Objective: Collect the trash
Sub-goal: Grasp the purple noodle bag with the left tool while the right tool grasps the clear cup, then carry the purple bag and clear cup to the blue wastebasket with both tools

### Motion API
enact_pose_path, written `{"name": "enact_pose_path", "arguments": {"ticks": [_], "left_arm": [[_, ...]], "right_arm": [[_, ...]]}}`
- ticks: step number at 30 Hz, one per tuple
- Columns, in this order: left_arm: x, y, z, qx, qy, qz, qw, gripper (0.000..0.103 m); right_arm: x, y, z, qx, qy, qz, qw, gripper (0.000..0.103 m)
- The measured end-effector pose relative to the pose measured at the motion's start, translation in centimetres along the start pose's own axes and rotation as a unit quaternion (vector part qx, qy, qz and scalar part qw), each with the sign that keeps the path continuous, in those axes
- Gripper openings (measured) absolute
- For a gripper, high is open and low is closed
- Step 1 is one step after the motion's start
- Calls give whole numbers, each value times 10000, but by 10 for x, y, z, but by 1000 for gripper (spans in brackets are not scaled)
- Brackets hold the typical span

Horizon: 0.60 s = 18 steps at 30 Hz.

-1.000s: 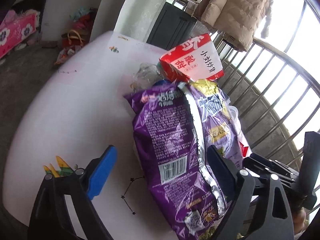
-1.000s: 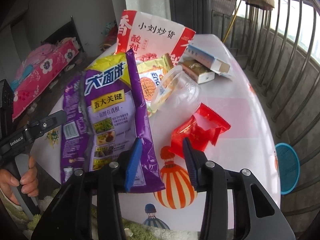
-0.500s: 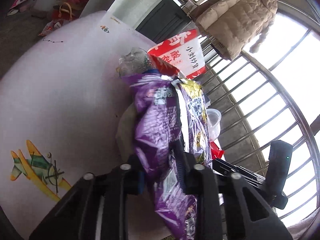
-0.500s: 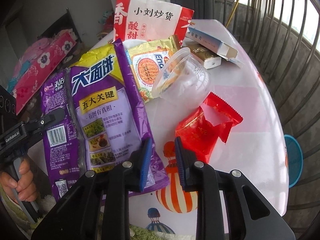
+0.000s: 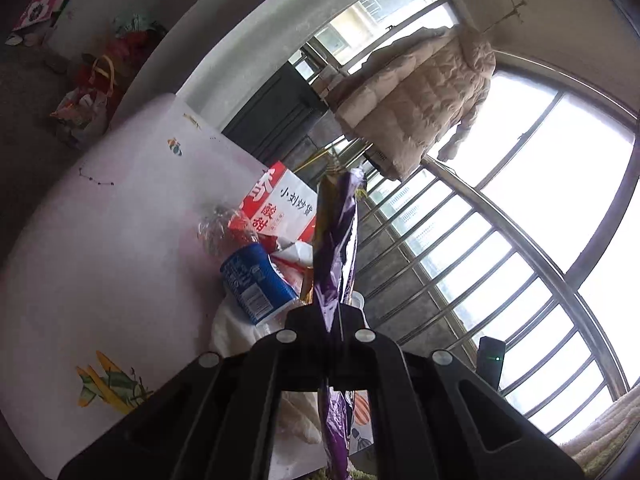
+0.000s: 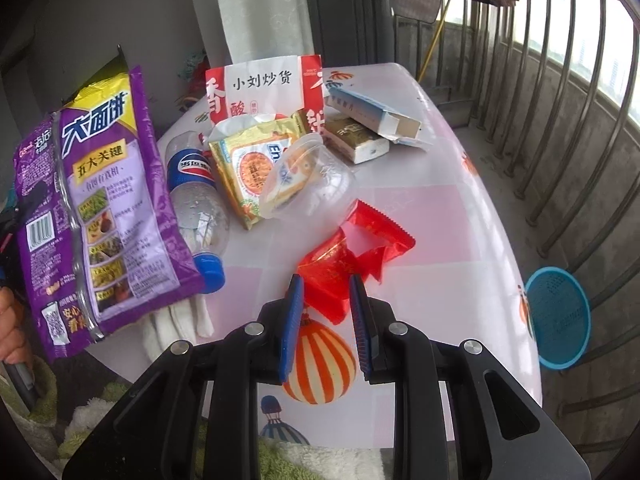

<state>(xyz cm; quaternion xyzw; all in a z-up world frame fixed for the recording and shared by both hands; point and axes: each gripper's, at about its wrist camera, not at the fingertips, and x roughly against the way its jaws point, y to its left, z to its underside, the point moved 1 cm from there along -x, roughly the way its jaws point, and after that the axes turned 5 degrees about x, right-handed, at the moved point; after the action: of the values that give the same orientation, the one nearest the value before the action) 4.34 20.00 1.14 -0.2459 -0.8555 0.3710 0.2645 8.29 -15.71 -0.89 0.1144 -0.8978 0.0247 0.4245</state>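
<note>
My left gripper is shut on a purple snack bag and holds it edge-on above the table; the same bag hangs lifted at the left of the right wrist view. My right gripper is open, its blue pads either side of the near end of a crumpled red wrapper lying on the table. A Pepsi bottle with a blue cap, a yellow biscuit wrapper, a clear plastic cup and a red-and-white snack bag lie behind.
Two small boxes lie at the far side of the white table. A white cloth lies at the near left edge. A blue basket sits on the floor by the railing at right.
My left gripper closed on the purple bag and lifted it off the table, uncovering the Pepsi bottle. My right gripper moved forward to the red wrapper, its jaws a little wider.
</note>
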Motion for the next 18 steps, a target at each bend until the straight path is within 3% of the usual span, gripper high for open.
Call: {"name": "enact_pose_path", "arguments": {"ticks": [6,11,18], "left_arm": [[-5,-3,-3,-144,-70,-188,9997,0],[-17,-5,-4,-354,-71,-425,9984,0],[-26,6,-5,-258,20,-430,9987,0]], "right_arm": [[-8,-16,-17,-182,-176,-13,9997,26],[-15,-14,-47,-205,-437,-167,9987,44],[-45,-6,-85,-227,-414,-252,9986,45]]}}
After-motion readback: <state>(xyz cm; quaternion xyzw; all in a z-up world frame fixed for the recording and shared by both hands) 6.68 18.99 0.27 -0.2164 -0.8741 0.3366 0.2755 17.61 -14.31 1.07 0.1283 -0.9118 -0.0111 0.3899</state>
